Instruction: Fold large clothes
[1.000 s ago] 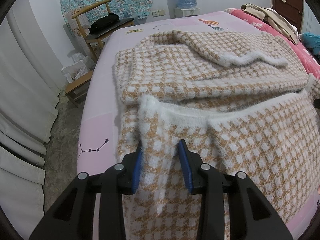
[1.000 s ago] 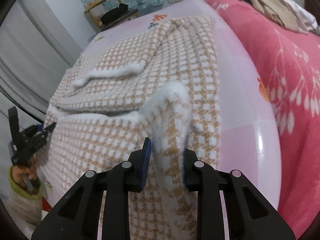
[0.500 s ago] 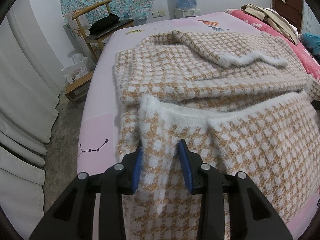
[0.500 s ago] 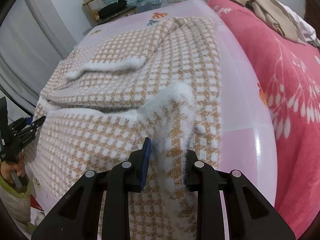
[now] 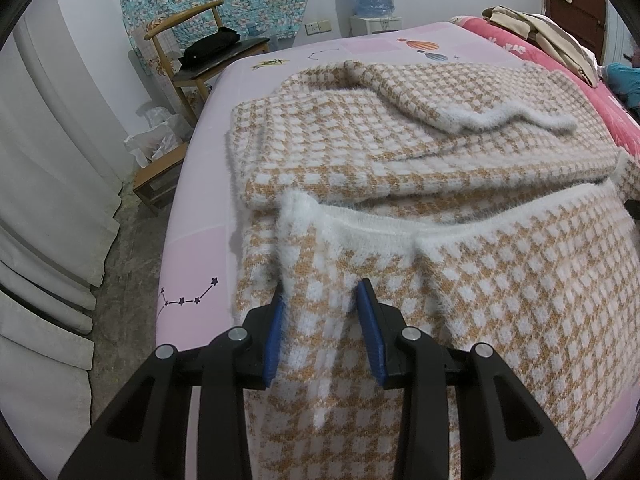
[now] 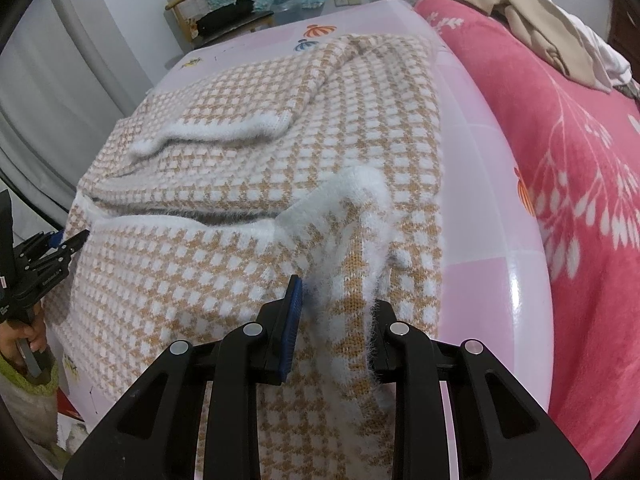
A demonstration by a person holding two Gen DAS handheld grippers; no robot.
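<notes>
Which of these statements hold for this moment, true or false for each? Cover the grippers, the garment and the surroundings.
1. The left gripper is shut on the fuzzy tan-and-white checked knit sweater. True.
2. The right gripper hangs open above the sweater. False: sweater fabric near the white hem is pinched between its fingers.
3. The sweater lies on a pink-and-lilac bedsheet. True.
4. A sleeve with a white fuzzy cuff lies folded across the sweater's body. True.
5. The wooden chair beyond the bed is bare. False: a black item lies on its seat.
6. Beige clothes lie on a green blanket. False: the blanket is red-pink with white floral print.
</notes>
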